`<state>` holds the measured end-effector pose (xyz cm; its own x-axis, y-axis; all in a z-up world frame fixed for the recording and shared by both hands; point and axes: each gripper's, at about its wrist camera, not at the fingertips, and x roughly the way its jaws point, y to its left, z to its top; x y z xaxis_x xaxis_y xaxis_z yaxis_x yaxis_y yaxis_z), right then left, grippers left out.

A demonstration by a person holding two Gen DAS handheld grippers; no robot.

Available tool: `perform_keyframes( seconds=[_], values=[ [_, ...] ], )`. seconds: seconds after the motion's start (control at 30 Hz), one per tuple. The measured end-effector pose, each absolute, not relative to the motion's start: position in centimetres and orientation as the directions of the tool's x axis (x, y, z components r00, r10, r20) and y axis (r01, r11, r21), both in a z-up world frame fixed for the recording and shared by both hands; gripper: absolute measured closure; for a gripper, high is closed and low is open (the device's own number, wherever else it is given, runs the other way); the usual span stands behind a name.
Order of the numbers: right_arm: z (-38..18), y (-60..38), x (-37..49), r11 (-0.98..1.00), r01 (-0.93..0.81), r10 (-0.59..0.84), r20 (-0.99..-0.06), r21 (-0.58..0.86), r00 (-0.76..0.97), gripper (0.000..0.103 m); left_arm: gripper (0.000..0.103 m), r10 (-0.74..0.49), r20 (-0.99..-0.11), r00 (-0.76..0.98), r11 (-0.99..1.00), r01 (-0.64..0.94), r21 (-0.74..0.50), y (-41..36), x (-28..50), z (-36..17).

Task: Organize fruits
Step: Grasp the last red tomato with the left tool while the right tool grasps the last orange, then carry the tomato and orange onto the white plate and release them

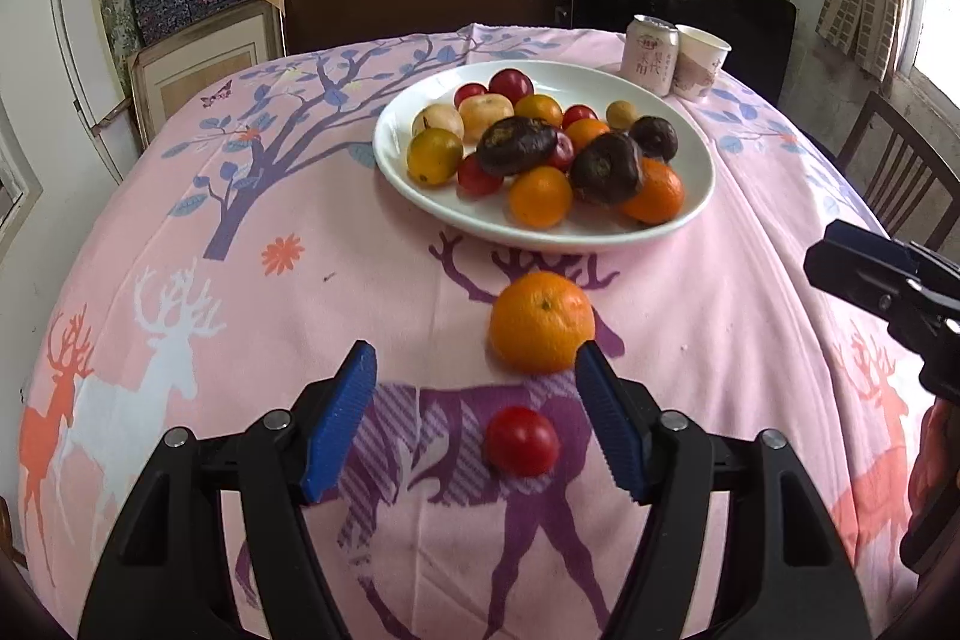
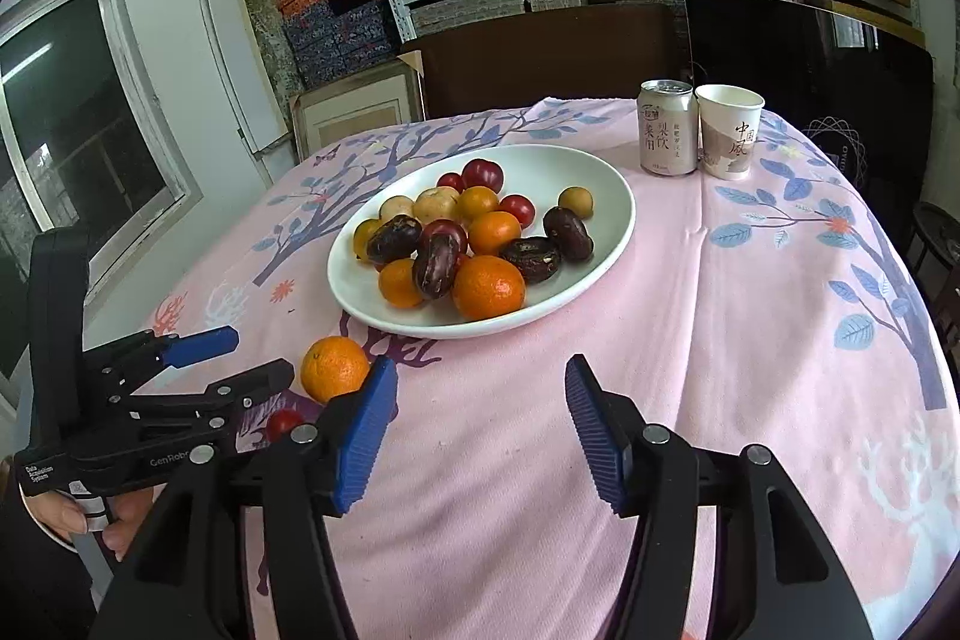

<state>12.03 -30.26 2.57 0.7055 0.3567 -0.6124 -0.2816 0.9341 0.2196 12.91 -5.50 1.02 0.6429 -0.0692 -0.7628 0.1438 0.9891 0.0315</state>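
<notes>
A white plate (image 1: 684,112) (image 2: 606,184) holds several oranges, red and yellow plums and dark fruits. On the pink cloth in front of it lie a loose orange (image 1: 542,321) (image 2: 333,368) and a small red fruit (image 1: 521,441) (image 2: 283,423). My left gripper (image 1: 477,415) (image 2: 234,358) is open, its blue pads on either side of the red fruit, which sits nearer the right pad; the right pad's tip is close to the orange. My right gripper (image 2: 480,424) is open and empty above bare cloth to the right of the loose fruits; it shows at the right edge of the left wrist view (image 1: 888,280).
A drink can (image 2: 667,127) (image 1: 648,53) and a paper cup (image 2: 729,130) (image 1: 699,61) stand behind the plate at the far right. A wooden chair (image 1: 900,172) stands beside the table on the right. Shelves with boxes fill the back wall.
</notes>
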Motion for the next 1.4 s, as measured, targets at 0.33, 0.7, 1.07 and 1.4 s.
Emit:
perform_keyframes(
  seconds=[0.33,0.7,1.07,1.4],
  values=[
    [1.8,-28.8,9.8,0.93,-0.324,0.357,-0.632,0.173,0.687,0.041,0.06,-0.104,-0.798,0.594,0.978,0.209,0.028,-6.1,11.2,-1.9],
    [0.5,-23.1,11.5,0.904,-0.412,0.37,-0.695,0.115,0.616,0.041,0.074,-0.12,-0.762,0.636,0.98,0.197,0.01,-2.4,10.3,0.7],
    [-2.4,-16.1,15.9,0.888,-0.459,0.319,-0.758,0.029,0.57,0.041,0.074,-0.06,-0.77,0.635,0.991,0.127,0.028,1.2,10.9,1.6],
    [-2.7,-24.8,17.2,0.75,-0.302,0.66,-0.637,0.589,0.398,0.057,0.074,-0.072,-0.774,0.63,0.988,0.15,0.031,-0.3,11.5,1.9]
  ],
)
